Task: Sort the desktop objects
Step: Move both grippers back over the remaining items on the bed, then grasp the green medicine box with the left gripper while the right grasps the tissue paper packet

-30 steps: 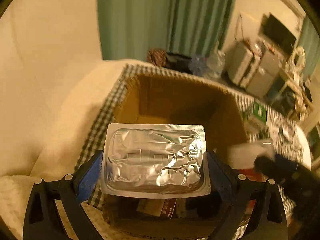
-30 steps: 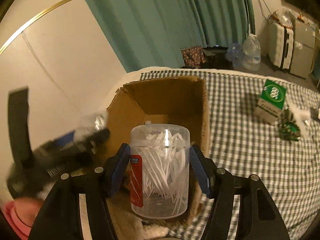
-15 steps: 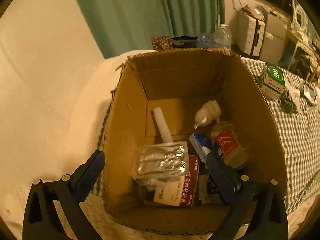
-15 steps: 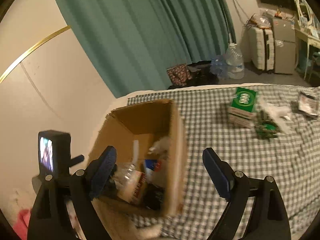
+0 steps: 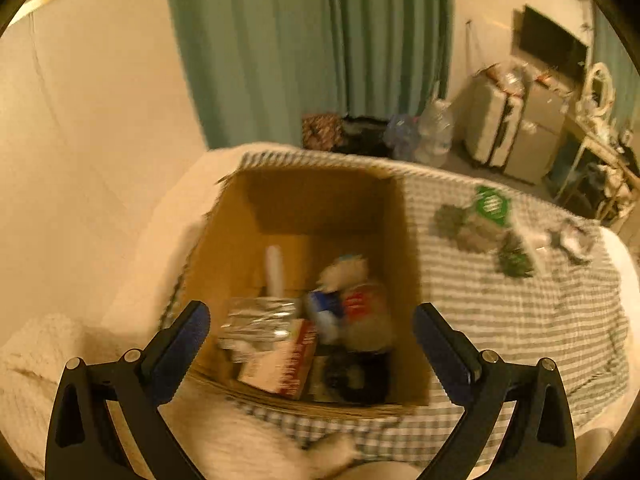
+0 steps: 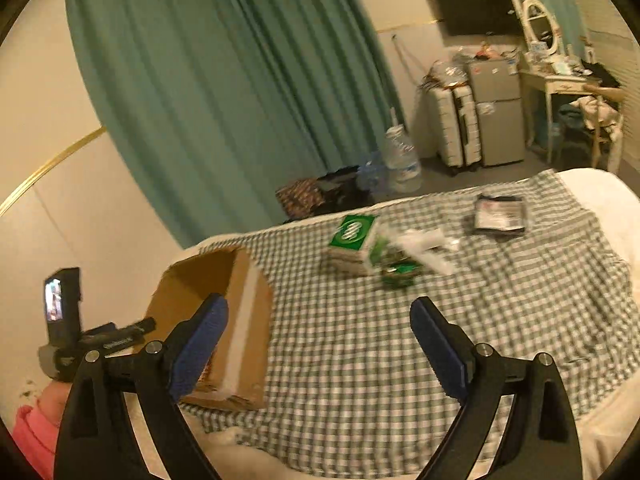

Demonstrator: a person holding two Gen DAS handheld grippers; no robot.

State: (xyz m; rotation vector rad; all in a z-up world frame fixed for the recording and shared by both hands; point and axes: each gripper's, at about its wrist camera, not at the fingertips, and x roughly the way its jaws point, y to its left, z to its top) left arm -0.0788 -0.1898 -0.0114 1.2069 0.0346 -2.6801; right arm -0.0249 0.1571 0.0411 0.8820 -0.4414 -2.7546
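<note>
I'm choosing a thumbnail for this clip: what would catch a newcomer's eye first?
The open cardboard box at the left end of the checked cloth, crammed with a foil pack, a red-labelled jar and other items. Next, the green-topped carton lying mid-cloth beside crumpled wrappers, against the teal curtain. Both grippers' blue-padded jaws frame the views, holding nothing.

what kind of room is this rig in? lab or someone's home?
Looks like a home, probably a bedroom. Work surface is a soft bed under a green-and-white checked cloth; behind it are long teal curtains, a white dressing table with an oval mirror and a small grey fridge.
</note>
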